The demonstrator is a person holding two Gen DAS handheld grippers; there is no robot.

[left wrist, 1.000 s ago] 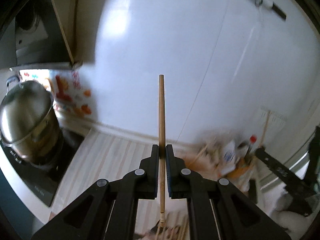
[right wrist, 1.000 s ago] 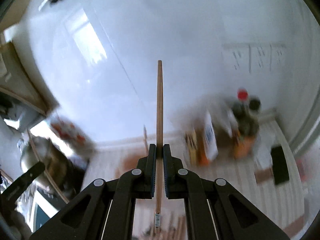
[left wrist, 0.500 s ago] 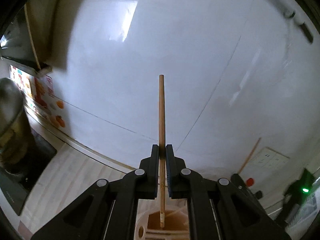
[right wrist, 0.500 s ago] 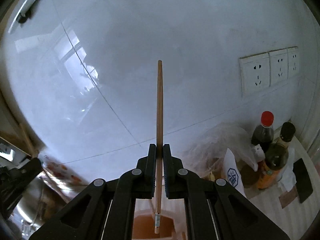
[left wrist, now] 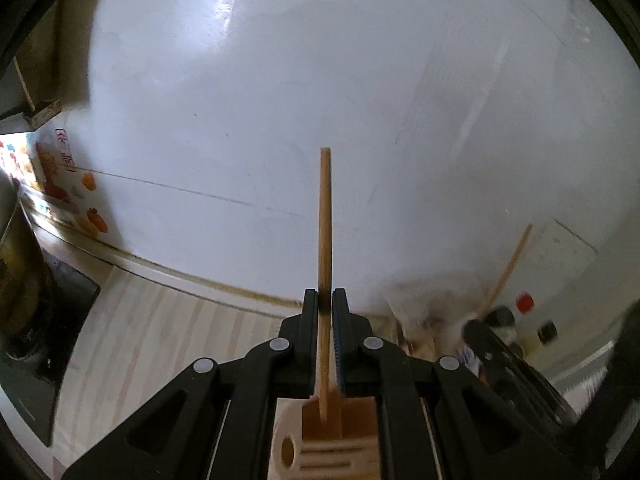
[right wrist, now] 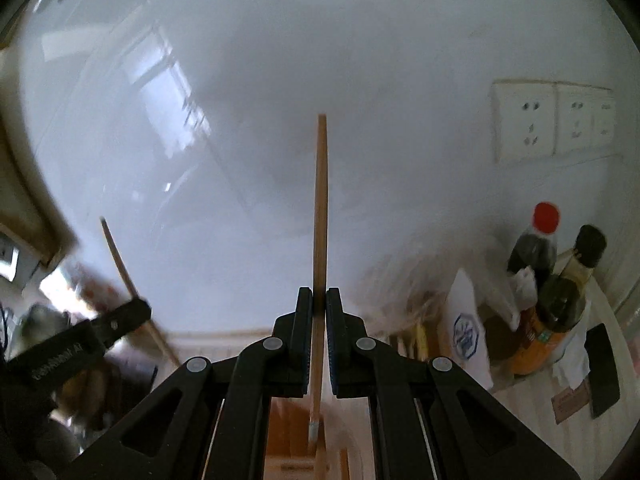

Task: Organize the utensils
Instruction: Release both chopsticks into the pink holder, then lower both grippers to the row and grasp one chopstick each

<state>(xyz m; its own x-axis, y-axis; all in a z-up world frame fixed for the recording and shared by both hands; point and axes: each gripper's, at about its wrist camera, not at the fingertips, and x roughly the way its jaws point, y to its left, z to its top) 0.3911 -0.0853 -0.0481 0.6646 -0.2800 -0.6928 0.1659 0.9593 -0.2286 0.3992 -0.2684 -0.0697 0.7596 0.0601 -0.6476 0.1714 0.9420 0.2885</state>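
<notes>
- While the left gripper (left wrist: 325, 300) points down toward the table (left wrist: 168, 320), its two black, matte jaws are pressed onto a thin, round wooden chopstick (left wrist: 325, 220), pinching it near its lower third.
- That chopstick stands nearly upright against the glossy white tiled wall (left wrist: 320, 80); its lower tip hangs just over a pale, cream-coloured plastic utensil holder (left wrist: 288, 452) with a round hole and slotted side, whose inside looks orange-brown.
- At the left edge of the left wrist view sit a dark cooktop (left wrist: 60, 300) and the curved metal side of a pot (left wrist: 12, 220); the table surface is light with faint stripes.
- Toward the right of that view, a second slim wooden stick (left wrist: 512, 260) leans in front of the wall, held by the blurred black right gripper (left wrist: 496, 316).
- Seen from the right wrist camera, the left gripper (right wrist: 136, 308) shows at the left, clamping its slanted stick (right wrist: 120, 264).
- At the centre, the right gripper (right wrist: 319, 300) is closed on its own straight wooden chopstick (right wrist: 321, 200), which has a small pale band near its lower tip, above the holder's (right wrist: 288, 420) orange-brown opening.
- Further right stand a white bag (right wrist: 466, 332), a dark bottle with a red cap (right wrist: 536, 244), and a dark-capped bottle (right wrist: 572, 280).
- White wall sockets (right wrist: 528, 120) are mounted above them.
</notes>
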